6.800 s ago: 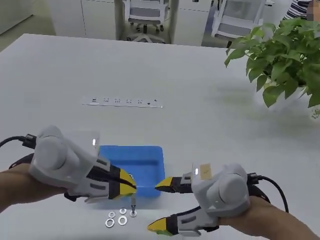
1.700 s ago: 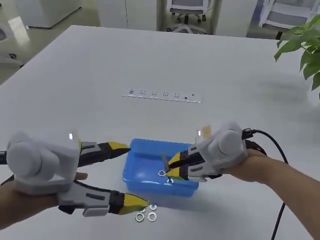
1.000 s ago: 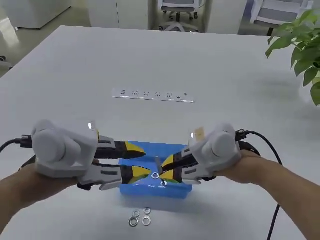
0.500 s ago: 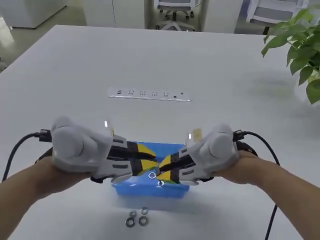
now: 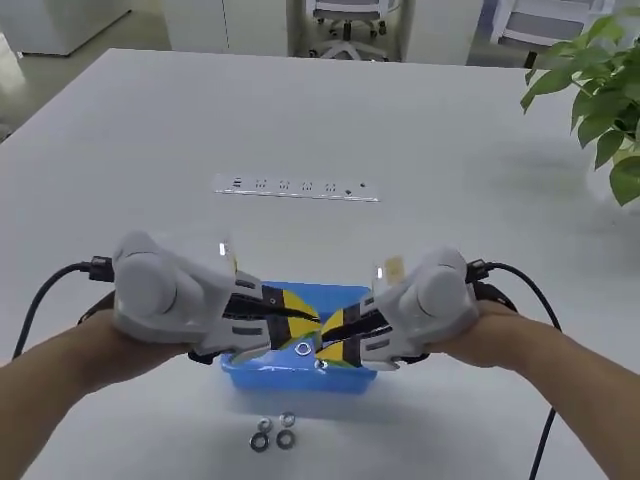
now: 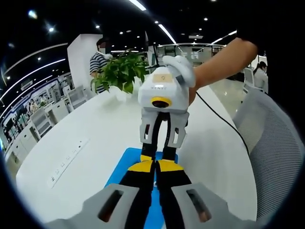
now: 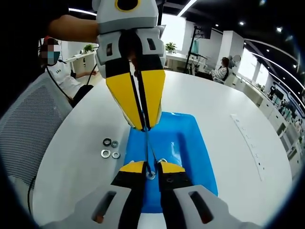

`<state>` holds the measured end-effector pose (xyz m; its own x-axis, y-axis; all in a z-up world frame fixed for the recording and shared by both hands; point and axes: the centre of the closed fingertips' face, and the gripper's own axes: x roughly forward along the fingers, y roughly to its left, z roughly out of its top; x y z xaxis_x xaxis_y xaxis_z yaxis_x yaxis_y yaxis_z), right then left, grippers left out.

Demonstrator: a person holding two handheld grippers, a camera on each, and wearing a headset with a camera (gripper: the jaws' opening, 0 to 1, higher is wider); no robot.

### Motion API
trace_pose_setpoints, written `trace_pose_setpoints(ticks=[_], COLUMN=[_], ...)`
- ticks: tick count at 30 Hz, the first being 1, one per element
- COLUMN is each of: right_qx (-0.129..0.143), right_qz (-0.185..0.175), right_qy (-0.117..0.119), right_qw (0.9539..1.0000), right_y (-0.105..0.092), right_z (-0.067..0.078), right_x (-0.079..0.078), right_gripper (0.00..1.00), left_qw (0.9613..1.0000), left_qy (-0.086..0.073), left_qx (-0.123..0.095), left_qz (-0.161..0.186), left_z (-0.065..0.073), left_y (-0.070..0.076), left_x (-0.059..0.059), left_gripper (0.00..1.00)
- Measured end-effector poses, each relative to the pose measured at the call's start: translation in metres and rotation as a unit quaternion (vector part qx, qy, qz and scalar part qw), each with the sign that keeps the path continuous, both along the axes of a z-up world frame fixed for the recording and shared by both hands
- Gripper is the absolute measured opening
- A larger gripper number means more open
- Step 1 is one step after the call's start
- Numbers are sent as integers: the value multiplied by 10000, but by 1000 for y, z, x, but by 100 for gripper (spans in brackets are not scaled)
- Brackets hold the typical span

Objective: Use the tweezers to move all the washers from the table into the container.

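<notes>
Left gripper (image 5: pixel 312 318) has moved in over container (image 5: pixel 240 368), jaws gone from spread to pinched on tweezers (image 7: pixel 147 148), right gripper (image 5: pixel 322 342) clamps tweezers' other end, washers (image 5: pixel 303 348) inside container, loose washers (image 5: pixel 272 432) just outside its near wall.

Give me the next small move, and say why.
Probably ease the left claw off the far end of the tweezers. The right claw grips them above the blue container, where both claws meet, while three washers lie on the table beside it; the tweezers must be free to reach them.
</notes>
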<state>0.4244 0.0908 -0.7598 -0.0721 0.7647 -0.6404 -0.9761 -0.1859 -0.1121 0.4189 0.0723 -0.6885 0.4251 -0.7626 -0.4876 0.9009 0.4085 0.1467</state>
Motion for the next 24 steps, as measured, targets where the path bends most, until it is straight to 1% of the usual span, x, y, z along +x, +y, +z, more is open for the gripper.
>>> trace_pose_setpoints(ticks=[3, 6, 7, 9, 10, 12, 14, 16, 20, 21, 22, 24], right_qx=[-32, -38, -40, -30, -32, 7, 30, 40, 51, 50, 50, 69], right_qz=[-6, -84, -101, -156, -206, -239, -331, -393, -465, -471, -493, -595], right_qy=[-17, -40, -50, -78, -90, -124, -48, -45, -37, -63, -65, -57], right_qw=[10000, 9999, 9999, 9998, 9997, 9996, 9994, 9992, 9989, 9989, 9988, 9982], right_y=[-1, -2, -3, -4, -5, -5, -5, -6, -8, -8, -9, -11], right_z=[1, 3, 4, 6, 7, 10, 14, 16, 19, 20, 21, 24], right_x=[0, 2, 2, 3, 5, 6, 6, 7, 6, 6, 5, 5], right_gripper=[12, 13, 14, 15, 17, 18, 20, 22, 25, 25, 25, 26], left_qw=[10000, 10000, 9999, 9999, 9999, 9999, 9998, 9998, 9995, 9996, 9996, 9996], left_qy=[-4, 12, 95, 63, 73, 66, 79, 56, 102, 15, -5, 11], left_qx=[11, -33, -33, 20, 15, -26, -61, -62, -167, -127, -118, -147], left_qz=[19, 58, 104, 115, 122, 150, 176, 204, 245, 249, 248, 251], left_z=[2, 6, 7, 7, 9, 13, 15, 16, 21, 22, 23, 25], left_y=[0, -1, 0, 1, 1, 1, 2, 3, 3, 4, 4, 4], left_x=[0, 1, 2, 2, 2, 1, 1, 2, 2, 3, 3, 2], left_gripper=[5, 5, 5, 5, 5, 5, 5, 5, 5, 5, 5, 5])
